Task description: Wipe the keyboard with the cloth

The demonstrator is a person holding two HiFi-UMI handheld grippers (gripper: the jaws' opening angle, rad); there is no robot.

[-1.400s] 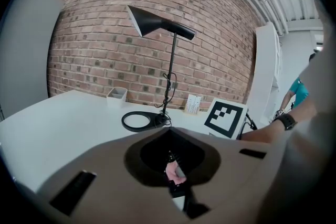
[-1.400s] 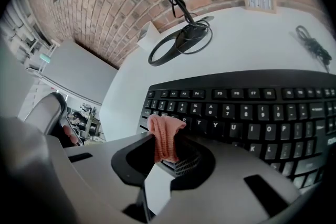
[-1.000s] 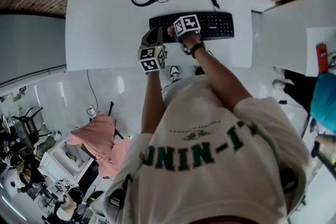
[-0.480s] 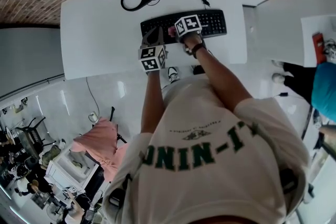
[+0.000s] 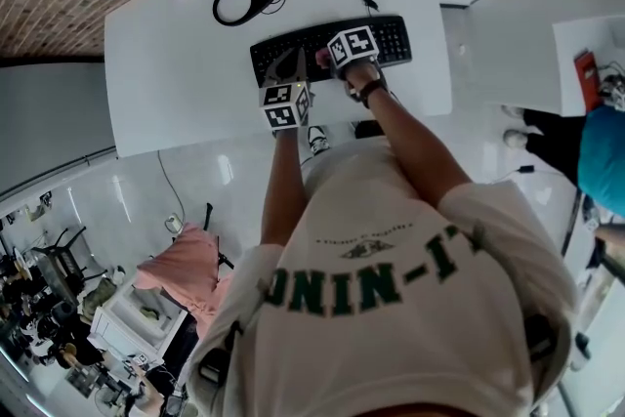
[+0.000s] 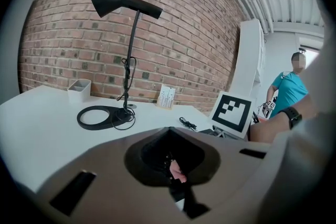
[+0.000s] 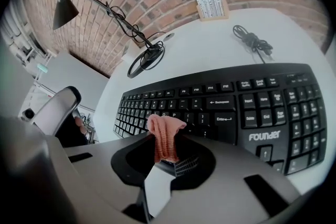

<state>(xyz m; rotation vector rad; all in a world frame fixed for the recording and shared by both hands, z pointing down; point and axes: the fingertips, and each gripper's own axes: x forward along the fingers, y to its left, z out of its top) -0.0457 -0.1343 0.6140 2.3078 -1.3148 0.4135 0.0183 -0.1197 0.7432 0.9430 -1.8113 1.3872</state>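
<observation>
Our right gripper (image 7: 169, 164) pinches a small, pink, ribbed cloth (image 7: 165, 136) in its jaws. The folded cloth stands up just above the front rows of the black keyboard (image 7: 252, 107) on the white surface (image 7: 210, 44). Our left gripper (image 6: 176, 173) has its jaws pressed together near the keyboard's left end.

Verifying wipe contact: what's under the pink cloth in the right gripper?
Black keyboard, mid-left keys. The right gripper pinches the pink cloth above them; keys beneath are hidden, contact unclear.
</observation>
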